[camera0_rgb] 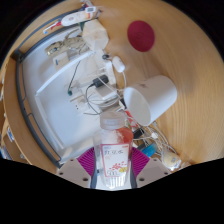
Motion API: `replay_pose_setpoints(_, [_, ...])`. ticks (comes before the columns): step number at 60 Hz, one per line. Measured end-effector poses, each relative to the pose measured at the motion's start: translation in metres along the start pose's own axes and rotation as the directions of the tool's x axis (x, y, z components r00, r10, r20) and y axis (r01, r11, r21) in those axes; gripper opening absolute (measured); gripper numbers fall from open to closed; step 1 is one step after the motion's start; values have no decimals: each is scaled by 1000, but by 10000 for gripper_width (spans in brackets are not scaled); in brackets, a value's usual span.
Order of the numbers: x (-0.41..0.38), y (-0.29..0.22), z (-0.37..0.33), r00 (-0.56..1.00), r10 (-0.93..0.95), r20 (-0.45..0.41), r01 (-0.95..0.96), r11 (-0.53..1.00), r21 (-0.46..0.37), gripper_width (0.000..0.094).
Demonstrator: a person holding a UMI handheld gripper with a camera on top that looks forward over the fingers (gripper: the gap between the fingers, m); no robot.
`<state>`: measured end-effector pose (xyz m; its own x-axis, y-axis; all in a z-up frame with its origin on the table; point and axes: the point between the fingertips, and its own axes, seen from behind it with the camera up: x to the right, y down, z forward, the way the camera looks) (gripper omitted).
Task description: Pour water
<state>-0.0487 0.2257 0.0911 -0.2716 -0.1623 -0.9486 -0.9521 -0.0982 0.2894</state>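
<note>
My gripper (113, 165) is shut on a small clear plastic bottle (114, 150) with a white and pink label. Both magenta pads (89, 160) press on its sides. The bottle is tilted forward, its neck pointing toward a white cup (150, 98) that lies just beyond the fingers on the wooden table (185, 60). The cup's open rim faces toward the bottle. The bottle's mouth sits close to the cup's rim; whether any water flows I cannot tell.
A red round coaster (143, 36) lies on the wood beyond the cup. To the left spreads a white board (60, 100) with black cables (98, 84) and small white devices (93, 32). Small items lie right of the fingers.
</note>
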Motion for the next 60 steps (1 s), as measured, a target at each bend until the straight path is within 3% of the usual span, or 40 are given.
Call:
replay_pose_setpoints(4, [-22,8,-6,988,-152,23,152,988,-13,462])
replay_pose_setpoints(8, [-38,11,-15,906,-423,6,423,906,-37,461])
replay_pose_setpoints(13, [-64,1,-31,634,-773,-37,773,635,-23,465])
replay_pose_setpoints(18, [-97,-38,-45,274,-954,-124,962,272,33,467])
replay_pose_setpoints(21, [-109,-66,-54,84,-975,-205,995,71,68,466])
replay_pose_setpoints(24, [-126,-86,-64,-56,-958,-280,996,-73,51,467])
replay_pose_setpoints(30, [-129,-126,-72,-200,-910,-362,971,-234,54,467])
replay_pose_setpoints(39, [-102,-167,-66,-318,-868,-382,936,-353,22,466])
replay_pose_setpoints(48, [-59,-207,-53,-360,-848,-390,927,-373,-44,467])
replay_pose_setpoints(58, [-32,-228,-42,-403,-835,-374,909,-412,-58,495])
replay_pose_setpoints(60, [-36,-224,-42,-395,-841,-370,908,-419,-18,504])
